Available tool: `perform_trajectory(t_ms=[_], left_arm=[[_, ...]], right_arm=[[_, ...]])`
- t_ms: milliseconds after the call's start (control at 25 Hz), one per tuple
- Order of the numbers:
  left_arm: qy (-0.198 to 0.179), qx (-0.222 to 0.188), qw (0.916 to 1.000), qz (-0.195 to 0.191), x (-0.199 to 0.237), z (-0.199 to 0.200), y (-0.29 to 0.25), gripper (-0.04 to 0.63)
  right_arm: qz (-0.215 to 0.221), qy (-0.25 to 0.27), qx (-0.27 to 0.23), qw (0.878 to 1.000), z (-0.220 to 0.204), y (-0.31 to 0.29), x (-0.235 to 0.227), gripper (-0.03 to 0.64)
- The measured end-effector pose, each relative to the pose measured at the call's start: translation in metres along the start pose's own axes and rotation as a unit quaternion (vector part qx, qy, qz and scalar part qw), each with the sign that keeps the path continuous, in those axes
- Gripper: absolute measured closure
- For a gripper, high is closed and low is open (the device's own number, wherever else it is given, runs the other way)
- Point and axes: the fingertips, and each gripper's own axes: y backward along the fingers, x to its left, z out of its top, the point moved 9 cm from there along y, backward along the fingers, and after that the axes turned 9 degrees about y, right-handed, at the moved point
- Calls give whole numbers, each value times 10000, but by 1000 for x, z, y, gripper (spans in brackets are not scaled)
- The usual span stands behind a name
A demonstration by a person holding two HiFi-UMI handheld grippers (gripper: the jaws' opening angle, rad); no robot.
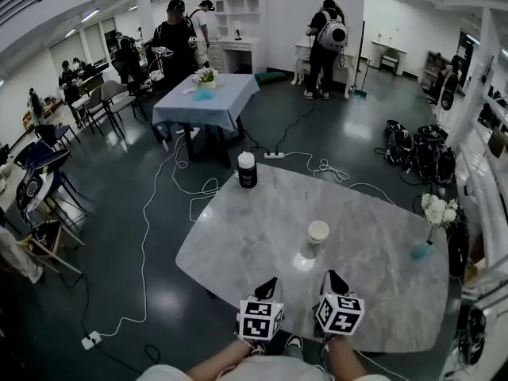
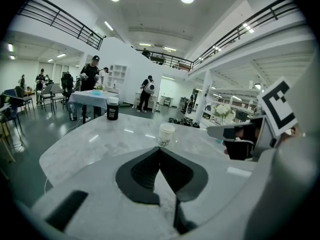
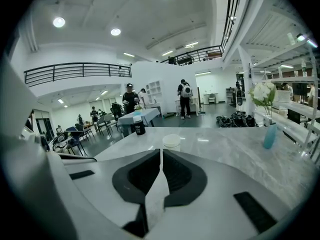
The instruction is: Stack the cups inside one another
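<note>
A white paper cup stands alone near the middle of the grey marble table; whether other cups sit inside it I cannot tell. It also shows ahead of the jaws in the left gripper view as the cup and in the right gripper view as the cup. My left gripper and right gripper hover side by side at the table's near edge, short of the cup and apart from it. The left gripper has its jaws touching at the tips, empty. The right gripper is shut too, with nothing between its jaws.
A black jar with a white lid stands at the table's far edge. A blue vase with white flowers sits at the right edge. Beyond the table are cables on the dark floor, a cloth-covered table, chairs and several people.
</note>
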Motion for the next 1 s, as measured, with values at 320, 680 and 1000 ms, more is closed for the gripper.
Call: perform_trajectory(t_ms=[320,680,1000], left_arm=[[-103,137,9990,-407,-18,-6,12,600],[-103,65,9993,-356,-47,-25,29,600],[-172,38,9998,-90,-81,-49,64,600]], right_arm=[[-137,-215,-75,9996,-13,43,2,597],[176,-12,-212,9996,-20,78,-4,597],[398,-127,-131,9990,-47,119,-18,597]])
